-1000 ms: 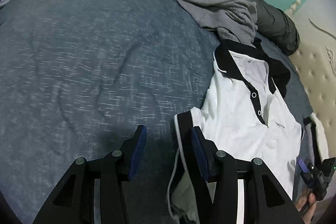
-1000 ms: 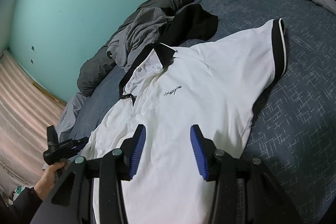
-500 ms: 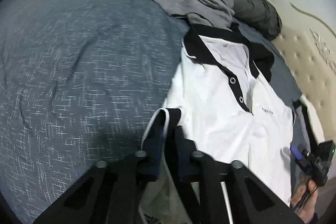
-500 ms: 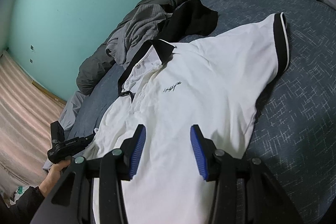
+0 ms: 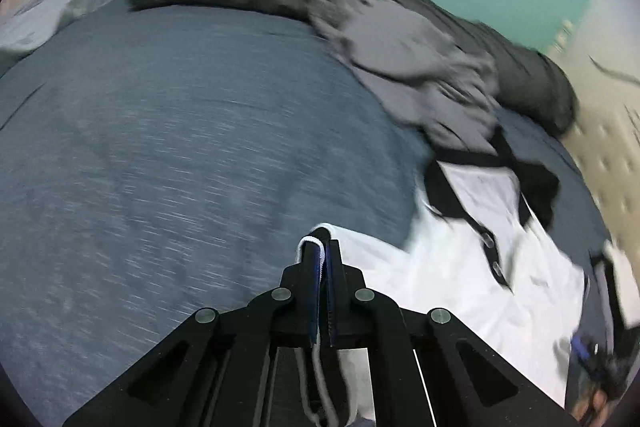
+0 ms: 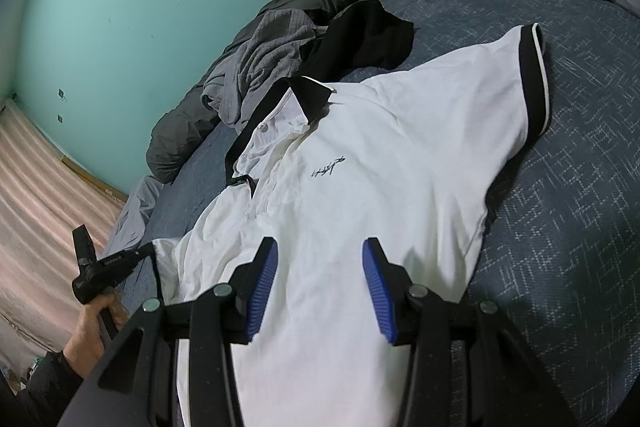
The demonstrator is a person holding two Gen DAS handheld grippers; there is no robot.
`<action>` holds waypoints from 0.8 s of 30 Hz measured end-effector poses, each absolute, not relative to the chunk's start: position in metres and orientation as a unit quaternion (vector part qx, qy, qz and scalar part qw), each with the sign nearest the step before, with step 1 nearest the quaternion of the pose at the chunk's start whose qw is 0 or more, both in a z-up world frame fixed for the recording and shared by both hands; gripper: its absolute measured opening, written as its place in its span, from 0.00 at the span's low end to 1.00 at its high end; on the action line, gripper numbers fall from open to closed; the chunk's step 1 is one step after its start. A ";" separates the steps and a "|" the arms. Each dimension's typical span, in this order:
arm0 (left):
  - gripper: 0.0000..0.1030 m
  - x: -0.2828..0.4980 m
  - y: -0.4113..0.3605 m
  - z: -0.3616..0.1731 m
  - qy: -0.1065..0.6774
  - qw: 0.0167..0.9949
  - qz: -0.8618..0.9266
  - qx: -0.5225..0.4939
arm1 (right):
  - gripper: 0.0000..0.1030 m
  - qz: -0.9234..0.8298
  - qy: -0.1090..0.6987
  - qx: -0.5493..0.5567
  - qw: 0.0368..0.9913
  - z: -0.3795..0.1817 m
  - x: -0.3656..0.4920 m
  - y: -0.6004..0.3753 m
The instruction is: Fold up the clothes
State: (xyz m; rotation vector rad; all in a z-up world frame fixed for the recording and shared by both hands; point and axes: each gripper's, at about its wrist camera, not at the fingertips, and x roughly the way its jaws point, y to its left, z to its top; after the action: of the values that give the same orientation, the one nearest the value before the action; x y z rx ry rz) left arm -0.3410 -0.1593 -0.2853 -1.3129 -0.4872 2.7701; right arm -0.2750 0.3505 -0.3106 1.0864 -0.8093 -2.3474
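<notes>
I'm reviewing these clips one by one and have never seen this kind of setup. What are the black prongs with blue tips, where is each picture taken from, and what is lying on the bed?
No robot arm here: a person holds a two-finger gripper in each hand, and each carries a fisheye camera looking forward along its fingers. The black prongs are those fingers; the blue parts are their grip pads.

The left wrist view shows the left gripper shut on the black-trimmed sleeve edge of a white polo shirt. This view is blurred.

The right wrist view shows the right gripper open above the shirt's lower front, holding nothing. At its left edge you can see the person's left hand.

The shirt lies face up on a blue-grey bedspread. Beyond its collar sit a crumpled grey garment and a black one.
</notes>
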 end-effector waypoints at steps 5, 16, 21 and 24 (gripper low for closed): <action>0.02 -0.349 -0.196 -0.284 -0.183 -0.029 0.889 -0.419 | 0.43 -0.846 -0.289 0.393 0.214 -0.311 -0.275 0.350; 0.02 -0.364 -0.254 -0.303 -0.230 -0.117 0.867 -0.427 | 0.43 -0.848 -0.281 0.395 0.214 -0.314 -0.276 0.348; 0.02 -0.363 -0.263 -0.321 -0.235 -0.141 0.856 -0.437 | 0.43 -0.847 -0.280 0.398 0.214 -0.315 -0.277 0.349; 0.02 -0.357 -0.270 -0.320 -0.228 -0.154 0.860 -0.430 | 0.43 -0.847 -0.281 0.397 0.213 -0.315 -0.278 0.350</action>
State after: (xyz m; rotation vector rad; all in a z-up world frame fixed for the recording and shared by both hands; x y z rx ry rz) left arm -0.3571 -0.2702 -0.3200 -1.5030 -0.7978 3.0030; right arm -0.2785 0.3502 -0.3152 1.1030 -0.7794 -2.3512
